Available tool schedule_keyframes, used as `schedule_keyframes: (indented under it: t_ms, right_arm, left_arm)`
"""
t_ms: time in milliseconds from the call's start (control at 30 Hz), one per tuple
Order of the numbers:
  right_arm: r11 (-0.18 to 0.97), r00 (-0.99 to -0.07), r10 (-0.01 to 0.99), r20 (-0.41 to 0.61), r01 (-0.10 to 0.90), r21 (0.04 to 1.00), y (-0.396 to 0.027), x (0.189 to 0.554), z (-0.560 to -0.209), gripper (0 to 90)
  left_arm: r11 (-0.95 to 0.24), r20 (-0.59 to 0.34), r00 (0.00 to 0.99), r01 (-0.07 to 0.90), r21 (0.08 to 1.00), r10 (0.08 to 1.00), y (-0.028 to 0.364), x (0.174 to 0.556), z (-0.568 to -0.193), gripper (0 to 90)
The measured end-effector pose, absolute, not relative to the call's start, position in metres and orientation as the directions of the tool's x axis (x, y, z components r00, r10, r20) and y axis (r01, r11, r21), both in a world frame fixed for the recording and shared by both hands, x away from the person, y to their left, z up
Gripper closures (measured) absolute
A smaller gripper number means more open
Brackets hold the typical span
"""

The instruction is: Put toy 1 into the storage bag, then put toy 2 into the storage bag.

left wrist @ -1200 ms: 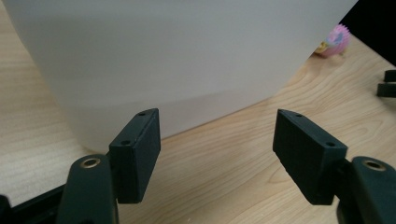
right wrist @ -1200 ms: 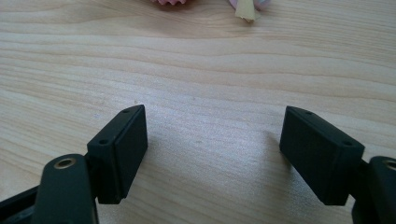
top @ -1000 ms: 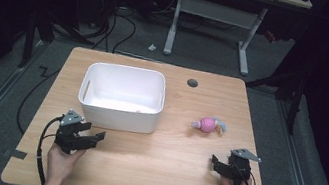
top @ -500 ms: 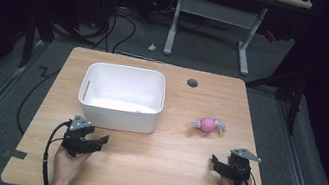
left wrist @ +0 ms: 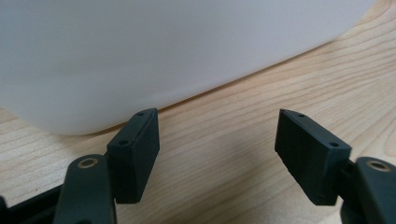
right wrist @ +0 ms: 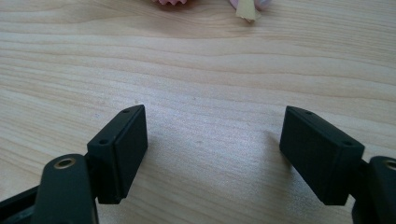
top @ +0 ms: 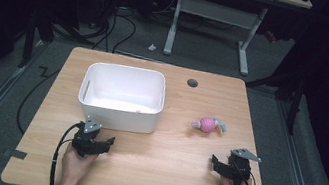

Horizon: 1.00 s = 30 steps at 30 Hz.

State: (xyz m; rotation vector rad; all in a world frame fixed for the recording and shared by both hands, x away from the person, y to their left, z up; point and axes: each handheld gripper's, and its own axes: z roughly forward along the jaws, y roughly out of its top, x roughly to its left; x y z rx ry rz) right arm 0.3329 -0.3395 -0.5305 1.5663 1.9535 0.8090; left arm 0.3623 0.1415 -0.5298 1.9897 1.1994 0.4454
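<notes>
Both hand-held grippers, left (top: 104, 142) and right (top: 216, 163), sit released on the table (top: 164, 173); pink toy (top: 208, 124) and white bin (top: 122, 96) untouched.

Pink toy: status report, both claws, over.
Left claw open, empty, by white bin. Right claw open, empty. Pink toy loose on table; nothing in the way.

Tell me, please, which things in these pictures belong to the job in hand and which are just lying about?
Job in hand:
- white bin, close ahead of the left gripper, whose jaws stand open
- pink toy, on the table ahead of the right gripper, also open

Lying about:
- cable hole in the tabletop
- desk frame on the floor behind
- floor cables
</notes>
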Motion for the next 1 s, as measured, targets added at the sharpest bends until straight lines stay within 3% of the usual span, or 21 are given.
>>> schedule_keyframes:
  t_ms: [600, 733, 1000]
  right_arm:
    - [0.159, -0.212, 0.977, -0.015, 0.682, 0.714, -0.339, 0.336, -0.530, 23.3]
    - [0.194, -0.254, 0.967, -0.012, 0.704, 0.683, -0.336, 0.337, -0.526, 25.5]
    - [0.231, -0.304, 0.952, -0.025, 0.664, 0.711, -0.327, 0.340, -0.510, 27.6]
  left_arm:
    - [-0.339, -0.010, 0.516, 0.576, 0.744, 0.857, 0.133, 0.365, -0.536, 30.0]
    - [-0.341, -0.012, 0.521, 0.576, 0.743, 0.853, 0.133, 0.364, -0.536, 27.6]
    - [-0.342, -0.012, 0.522, 0.577, 0.742, 0.853, 0.133, 0.364, -0.536, 27.0]
